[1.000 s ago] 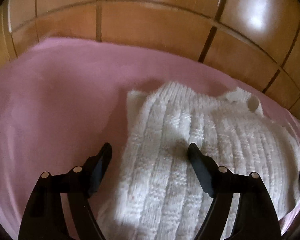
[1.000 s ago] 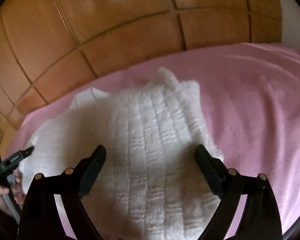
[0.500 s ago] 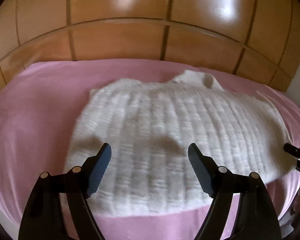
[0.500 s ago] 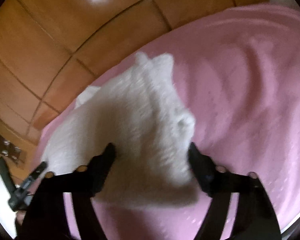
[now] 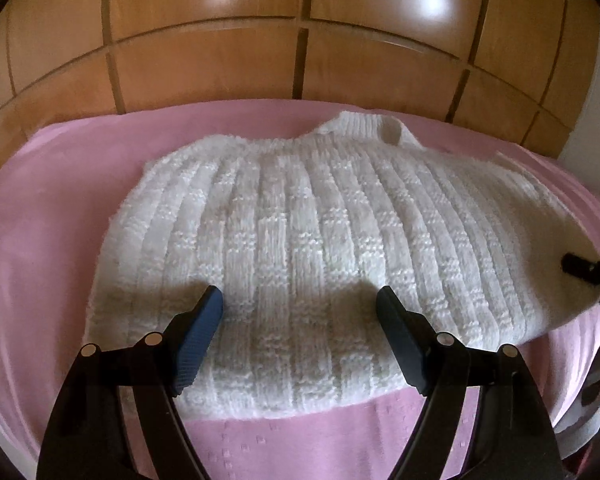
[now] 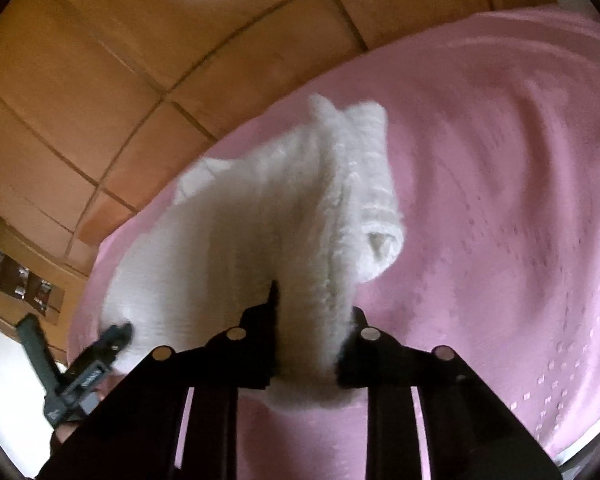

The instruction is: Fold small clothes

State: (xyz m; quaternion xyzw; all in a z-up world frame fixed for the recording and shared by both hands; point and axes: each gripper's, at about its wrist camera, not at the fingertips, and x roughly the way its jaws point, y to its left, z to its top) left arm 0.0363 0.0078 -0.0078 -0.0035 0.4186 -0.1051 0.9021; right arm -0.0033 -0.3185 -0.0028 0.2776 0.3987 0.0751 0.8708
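**Two wrist cameras, one bed**

The left wrist view looks down over its tool (image 5: 298,312) at the white sweater (image 5: 320,240), facing the wooden headboard (image 5: 220,60). The right wrist view sits closer, tilted, sharing sweater (image 6: 260,220), pink bedspread (image 6: 500,200) and headboard.

sweater (image 5: 320,248): white chunky knit, ribbed with checker blocks, fuzzy at the edges, matt; bedspread (image 5: 44,240): pink cloth, smooth, matt, small woven dot pattern near the front; headboard (image 5: 220,60): orange-brown wood panels, glossy, window glare on the varnish; left gripper (image 5: 299,316): black matt plastic arms, ridged dark-blue pads, small shiny metal pins.
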